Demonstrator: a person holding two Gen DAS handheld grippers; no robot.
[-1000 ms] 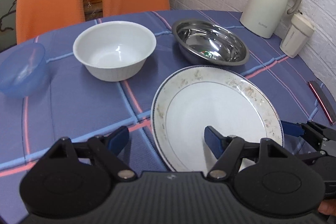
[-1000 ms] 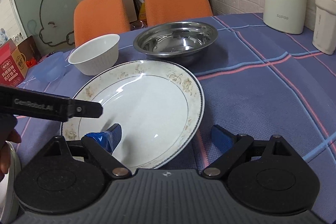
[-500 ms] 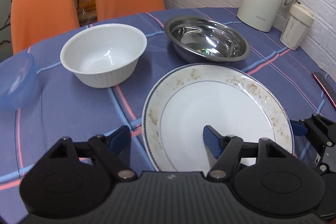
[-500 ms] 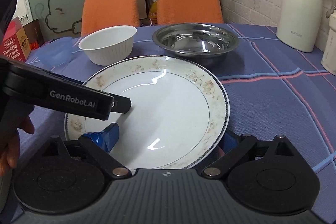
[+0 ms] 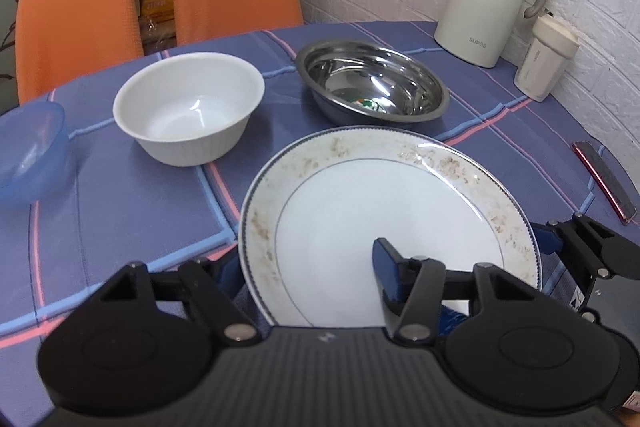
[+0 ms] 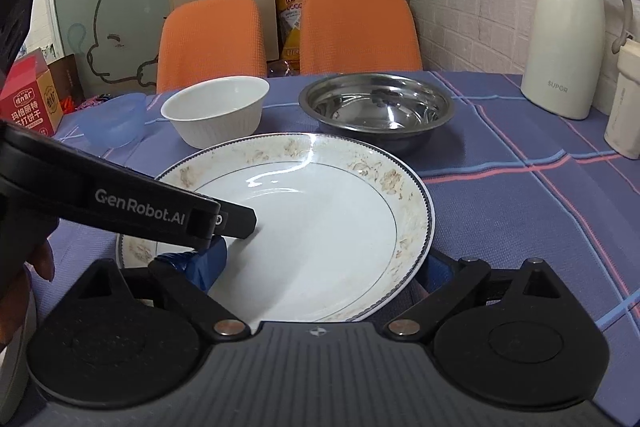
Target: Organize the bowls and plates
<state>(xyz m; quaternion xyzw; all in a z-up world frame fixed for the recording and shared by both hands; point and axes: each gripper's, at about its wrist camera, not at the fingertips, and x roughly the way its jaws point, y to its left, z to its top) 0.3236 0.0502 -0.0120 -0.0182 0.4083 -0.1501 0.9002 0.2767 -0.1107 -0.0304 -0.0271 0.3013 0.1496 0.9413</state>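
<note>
The left claw (image 5: 308, 267) and the right claw (image 6: 320, 263) are both spread wide, one finger over and one under the big round white plate with the brown-flowered rim (image 5: 384, 211). The plate looks lifted off the desk (image 5: 120, 195). Next, I think, carry it level. Behind the plate, the white ribbed bowl (image 5: 188, 107) is empty, and the shiny steel bowl (image 5: 372, 83) looks empty too.

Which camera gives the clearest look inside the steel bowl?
The left wrist view: it looks down into the steel bowl, showing its whole interior and a small coloured mark at the bottom. The right wrist view sees the steel bowl from lower down, so the near wall hides part of the interior.
</note>
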